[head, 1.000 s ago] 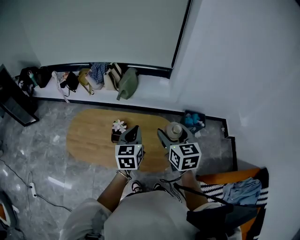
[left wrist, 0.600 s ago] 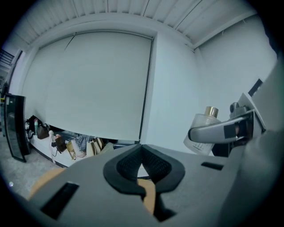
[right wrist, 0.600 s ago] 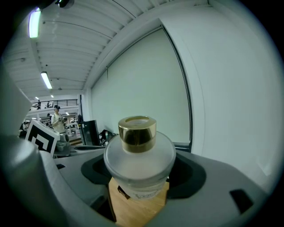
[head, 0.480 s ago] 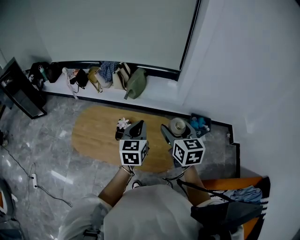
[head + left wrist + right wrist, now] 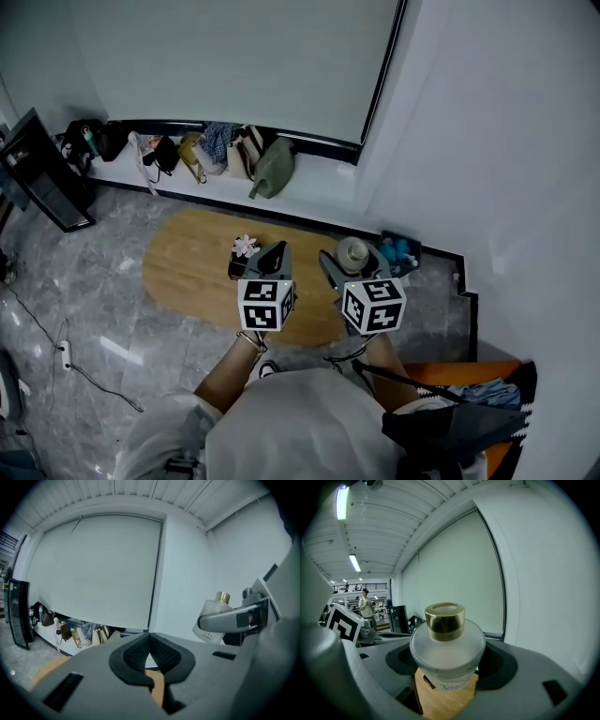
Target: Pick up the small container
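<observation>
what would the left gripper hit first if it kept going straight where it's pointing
Nothing near: the left gripper, shut and empty, points over the wooden table toward the white ledge under the blind, just right of the bags. That ledge is likely first, though depth is unclear.

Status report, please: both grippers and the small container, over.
Left gripper shut, empty. Right gripper shut on small container, gold cap up, over wooden table. Nothing in the way; flower box stands apart, near left gripper.
</observation>
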### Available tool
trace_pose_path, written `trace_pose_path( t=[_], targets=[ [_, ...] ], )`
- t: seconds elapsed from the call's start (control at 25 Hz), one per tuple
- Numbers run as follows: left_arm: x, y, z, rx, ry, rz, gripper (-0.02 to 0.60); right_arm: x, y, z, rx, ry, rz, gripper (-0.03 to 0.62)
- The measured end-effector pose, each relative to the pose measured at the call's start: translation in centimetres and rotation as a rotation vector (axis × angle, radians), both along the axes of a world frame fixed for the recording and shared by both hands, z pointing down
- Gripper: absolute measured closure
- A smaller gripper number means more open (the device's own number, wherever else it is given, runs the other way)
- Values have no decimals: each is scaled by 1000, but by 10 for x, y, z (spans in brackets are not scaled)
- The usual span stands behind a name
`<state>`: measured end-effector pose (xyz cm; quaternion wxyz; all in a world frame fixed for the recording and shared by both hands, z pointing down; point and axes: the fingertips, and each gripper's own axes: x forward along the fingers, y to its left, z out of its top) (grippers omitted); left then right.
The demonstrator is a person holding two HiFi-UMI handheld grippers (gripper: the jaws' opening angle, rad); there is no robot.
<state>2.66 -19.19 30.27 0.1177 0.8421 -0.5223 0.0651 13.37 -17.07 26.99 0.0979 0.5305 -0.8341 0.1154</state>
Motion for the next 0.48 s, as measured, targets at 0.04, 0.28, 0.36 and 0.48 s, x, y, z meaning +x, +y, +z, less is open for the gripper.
trace_pose_path(
  t=[0.04, 0.28, 0.36, 0.48],
  targets=[
    [0, 1, 0, -1, 0, 0, 574, 0, 1, 0, -1, 1, -2, 253],
    [1, 7, 1, 0, -2, -8, 574, 0, 5, 1, 0, 2, -13, 253],
    [1, 9, 3, 0, -2, -13, 574, 0, 6, 2, 1, -2, -15, 253],
    [-1, 11, 5, -3, -5, -22, 574, 0, 8, 3, 1, -6, -18, 253]
  ],
)
